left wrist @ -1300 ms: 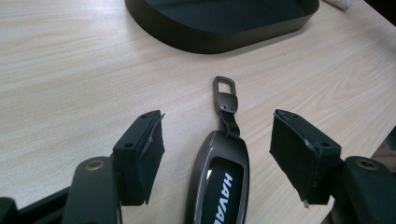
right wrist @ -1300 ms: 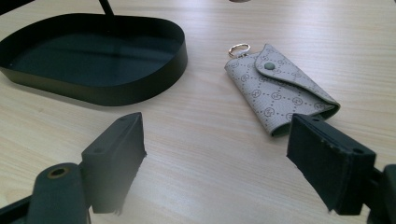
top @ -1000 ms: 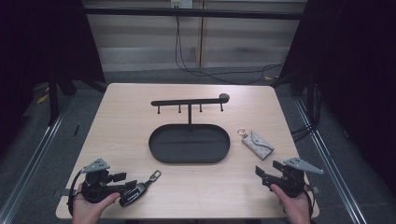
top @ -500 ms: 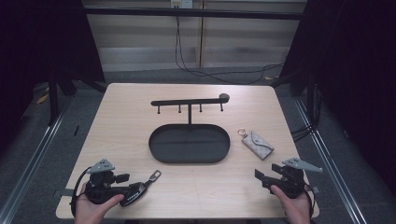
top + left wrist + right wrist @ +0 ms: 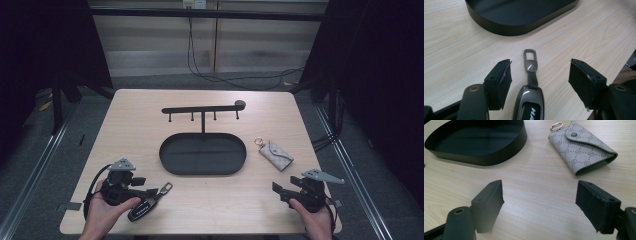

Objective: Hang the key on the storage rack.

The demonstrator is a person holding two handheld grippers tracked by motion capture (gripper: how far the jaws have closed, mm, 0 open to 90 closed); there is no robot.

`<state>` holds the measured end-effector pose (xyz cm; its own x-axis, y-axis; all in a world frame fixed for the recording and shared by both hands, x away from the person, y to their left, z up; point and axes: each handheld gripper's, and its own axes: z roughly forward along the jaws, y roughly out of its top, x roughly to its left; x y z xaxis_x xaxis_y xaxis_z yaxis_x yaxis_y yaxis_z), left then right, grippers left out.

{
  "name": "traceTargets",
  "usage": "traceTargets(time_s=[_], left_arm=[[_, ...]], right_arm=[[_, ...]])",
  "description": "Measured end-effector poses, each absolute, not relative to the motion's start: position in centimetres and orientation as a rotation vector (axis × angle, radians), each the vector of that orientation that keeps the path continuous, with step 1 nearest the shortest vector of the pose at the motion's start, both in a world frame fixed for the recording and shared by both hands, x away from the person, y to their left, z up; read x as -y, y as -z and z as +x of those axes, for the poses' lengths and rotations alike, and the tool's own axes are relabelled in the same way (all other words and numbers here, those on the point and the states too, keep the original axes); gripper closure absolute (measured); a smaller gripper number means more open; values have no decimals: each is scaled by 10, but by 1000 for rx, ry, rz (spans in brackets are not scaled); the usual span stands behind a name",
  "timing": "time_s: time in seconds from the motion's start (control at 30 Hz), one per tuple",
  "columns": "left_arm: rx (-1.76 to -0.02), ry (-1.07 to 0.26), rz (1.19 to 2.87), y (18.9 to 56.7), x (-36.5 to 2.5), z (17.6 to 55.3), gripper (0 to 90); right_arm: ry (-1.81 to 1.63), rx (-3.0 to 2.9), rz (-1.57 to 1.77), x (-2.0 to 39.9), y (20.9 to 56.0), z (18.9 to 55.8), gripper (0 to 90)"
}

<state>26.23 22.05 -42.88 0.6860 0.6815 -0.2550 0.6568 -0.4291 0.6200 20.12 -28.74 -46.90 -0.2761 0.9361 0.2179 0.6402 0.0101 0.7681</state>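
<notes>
A dark key fob (image 5: 530, 102) with a metal clip lies flat on the wooden table near the front left (image 5: 150, 202). My left gripper (image 5: 540, 72) straddles it with both pads clear of its sides. Its jaws have just been opening. In the high view this gripper (image 5: 147, 195) sits low over the fob, held by a hand. A grey patterned key pouch (image 5: 584, 147) with a gold ring lies at the right (image 5: 275, 155). My right gripper (image 5: 540, 195) stands open on bare wood short of the pouch, near the front right (image 5: 278, 190).
A black oval tray (image 5: 172, 167) sits mid-table, its rim seen in the left gripper view (image 5: 506, 28) and the right gripper view (image 5: 486, 157). Behind it stands a black hook rack (image 5: 202, 110). The table's front edge lies just below both hands.
My left gripper has shifted a little to the right and lifted slightly, and its jaws stand wider. The key fob has stayed where it lay. The right gripper has not moved.
</notes>
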Motion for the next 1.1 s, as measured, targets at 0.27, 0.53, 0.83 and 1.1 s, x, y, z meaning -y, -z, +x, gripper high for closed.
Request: traceTargets(time_s=[0.27,0.53,0.83,1.1], left_arm=[[-1036,-40,2224,422,-217,271,351],[-1013,-26,2379,423,-203,280,400],[-1013,0,2442,424,-196,291,522],[-1019,39,2500,427,-187,301,526]], right_arm=[[-1165,-1963,1622,287,470,202,217],[-1165,-1975,1616,286,470,203,217],[-1164,-1976,1618,286,471,203,218],[-1159,-1985,1613,286,471,203,218]])
